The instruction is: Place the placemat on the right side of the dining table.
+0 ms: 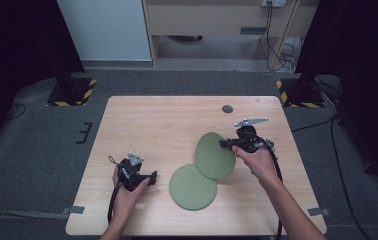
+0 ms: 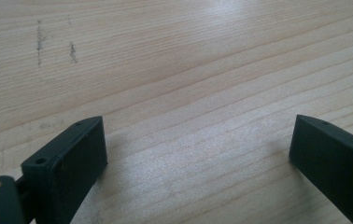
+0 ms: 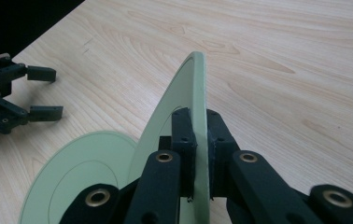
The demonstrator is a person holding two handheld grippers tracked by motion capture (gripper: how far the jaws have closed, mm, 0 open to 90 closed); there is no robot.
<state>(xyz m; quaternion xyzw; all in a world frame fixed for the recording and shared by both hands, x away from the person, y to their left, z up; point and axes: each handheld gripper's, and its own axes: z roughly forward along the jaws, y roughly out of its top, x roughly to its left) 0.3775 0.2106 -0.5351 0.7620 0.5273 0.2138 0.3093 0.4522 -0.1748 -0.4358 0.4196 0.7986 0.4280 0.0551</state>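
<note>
counted two green plates: one (image 1: 193, 187) lay flat near the front of the wooden surface (image 1: 152, 125), the other (image 1: 215, 156) was tilted up on edge just beside and behind it, its low edge over the flat one's rim, clenched at the rim by the right hand-held gripper (image 3: 200, 154). judged thin, stiff and light, probably smooth and a bit slippery, so best taken at the rim with jaws on both faces. counted two hand-held grippers too, with the left hand-held gripper (image 2: 198, 144) released, jaws wide apart over bare wood, grasping nothing.
</note>
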